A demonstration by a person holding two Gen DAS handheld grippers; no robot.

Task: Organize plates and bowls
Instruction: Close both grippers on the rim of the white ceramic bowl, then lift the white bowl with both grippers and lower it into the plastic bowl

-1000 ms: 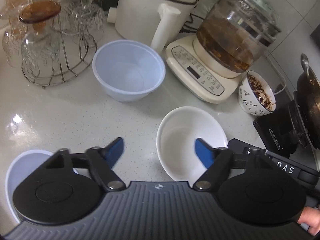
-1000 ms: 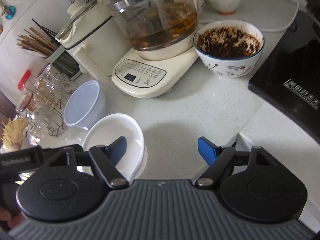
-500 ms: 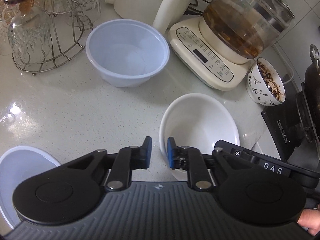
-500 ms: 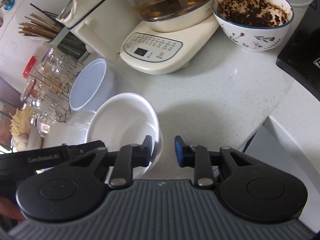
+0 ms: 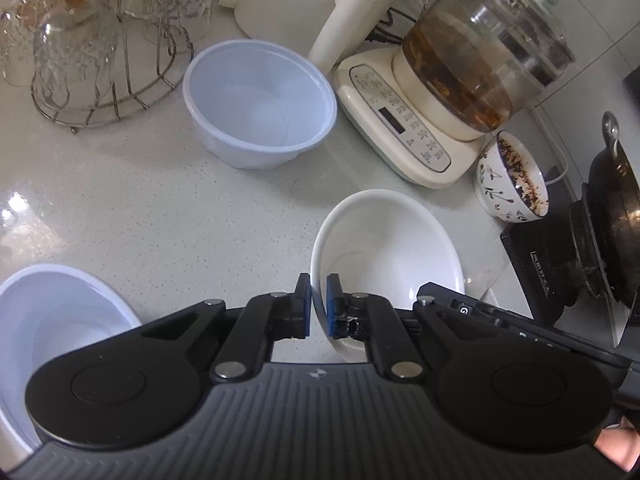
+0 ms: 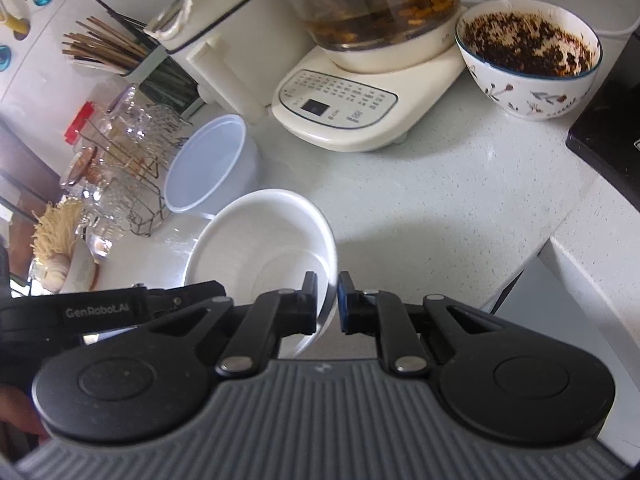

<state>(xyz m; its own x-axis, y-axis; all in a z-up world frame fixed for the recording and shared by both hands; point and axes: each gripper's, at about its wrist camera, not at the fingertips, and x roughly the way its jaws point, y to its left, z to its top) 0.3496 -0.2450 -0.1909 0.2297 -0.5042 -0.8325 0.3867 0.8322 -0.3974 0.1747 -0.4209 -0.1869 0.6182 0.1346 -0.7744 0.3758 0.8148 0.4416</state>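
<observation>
Left wrist view: the left tool [image 5: 319,306] is clamped on the near-left rim of the white ceramic bowl [image 5: 394,252], one pad outside the wall and one inside, its jaws having just closed onto that rim; the bowl sits on the desk [image 5: 132,200] mouth up, round with no long axis, its opening tipped slightly toward the camera; the plastic bowl [image 5: 260,100] stands farther off beside the glass rack [image 5: 100,80], and a second plastic bowl [image 5: 48,320] lies near left; a thin glazed rim pinched by small pads could likely slip or pivot if one side lifts before the other. Right wrist view: the right tool [image 6: 328,304] has likewise just closed on the bowl's near-right rim, the wall between its pads, with the other tool's black body at near left; two grips on one rigid bowl may fight, so uneven pulling could twist it free; the kettle base [image 6: 336,120] and the patterned bowl [image 6: 528,56] of dark crumbs stand far right, where a wide swing might knock them.
</observation>
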